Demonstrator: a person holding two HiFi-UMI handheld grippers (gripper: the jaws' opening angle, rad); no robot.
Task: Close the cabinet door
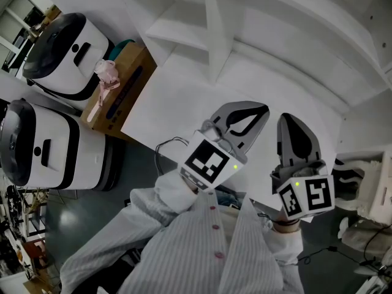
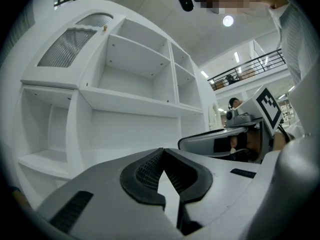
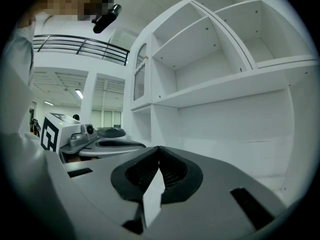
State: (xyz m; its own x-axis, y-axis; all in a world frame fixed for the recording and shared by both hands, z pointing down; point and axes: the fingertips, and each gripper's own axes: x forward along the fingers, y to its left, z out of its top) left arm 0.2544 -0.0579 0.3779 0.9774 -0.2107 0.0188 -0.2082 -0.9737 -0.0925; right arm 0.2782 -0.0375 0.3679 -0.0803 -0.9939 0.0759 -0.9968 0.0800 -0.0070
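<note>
A white cabinet [image 1: 208,35] with open shelves stands in front of me. Its small arched door [image 2: 72,43], slatted and with a small knob, sits at the upper left in the left gripper view. The same door [image 3: 141,76] shows edge-on in the right gripper view. Whether it lies fully against the frame I cannot tell. My left gripper [image 1: 248,118] and right gripper [image 1: 293,133] hang side by side before the cabinet's lower white panel, touching nothing. The left gripper [image 2: 162,151] is shut with nothing in it. The right gripper [image 3: 159,149] is shut and empty too.
Two white machines with dark tops [image 1: 61,54] [image 1: 43,146] stand on the floor at the left. Beside them is a brown cardboard box [image 1: 119,90] with a pink thing on top. White clutter and cables [image 1: 367,195] lie at the right. The shelves [image 2: 135,59] hold nothing.
</note>
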